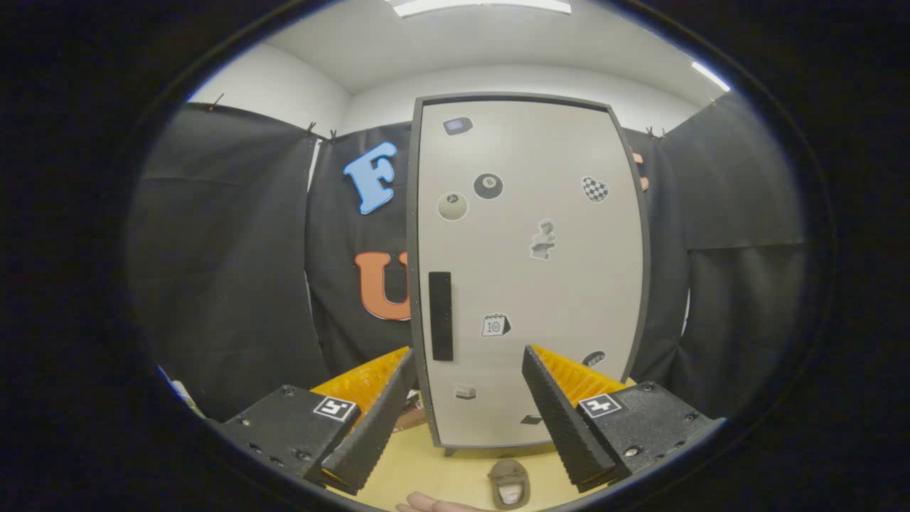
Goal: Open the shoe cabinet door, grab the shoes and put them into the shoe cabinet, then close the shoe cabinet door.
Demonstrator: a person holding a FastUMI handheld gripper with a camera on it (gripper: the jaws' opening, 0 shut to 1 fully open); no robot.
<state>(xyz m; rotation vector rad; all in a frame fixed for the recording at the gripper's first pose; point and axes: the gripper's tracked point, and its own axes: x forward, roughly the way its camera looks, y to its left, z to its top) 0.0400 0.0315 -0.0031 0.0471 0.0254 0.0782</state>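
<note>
The shoe cabinet point(530, 270) stands upright beyond the claw point(469, 416), its pale sticker-dotted door shut, a dark handle point(441, 316) along its left edge. A shoe point(509, 483) lies between the spread, empty fingers on bare tabletop point(434, 473), beside a hand point(434, 505).

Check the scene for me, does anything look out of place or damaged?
Nothing stands out. The shoe cabinet stands upright, door shut; one shoe sits on the table before it. The gripper is open, holding nothing.
</note>
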